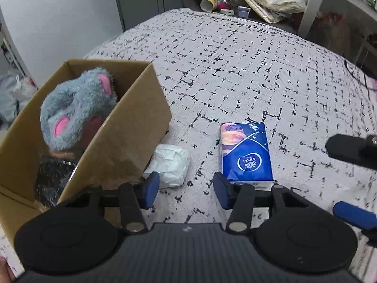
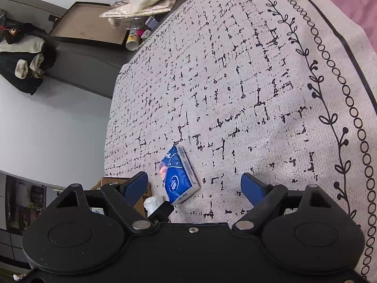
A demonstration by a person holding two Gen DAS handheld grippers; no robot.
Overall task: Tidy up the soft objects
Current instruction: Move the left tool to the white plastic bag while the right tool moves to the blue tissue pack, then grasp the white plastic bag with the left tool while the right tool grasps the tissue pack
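With the left gripper [image 1: 186,192] and right gripper [image 2: 194,186] both spread and empty, the tissue pack [image 1: 246,152] lying mid-bedspread [image 1: 235,70] beside the box [image 1: 132,127] could squash or slip under a careless pinch.

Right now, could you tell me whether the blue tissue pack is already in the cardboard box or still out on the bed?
Out. The blue tissue pack lies flat on the patterned bedspread, apart from the cardboard box, which holds the grey plush toy.
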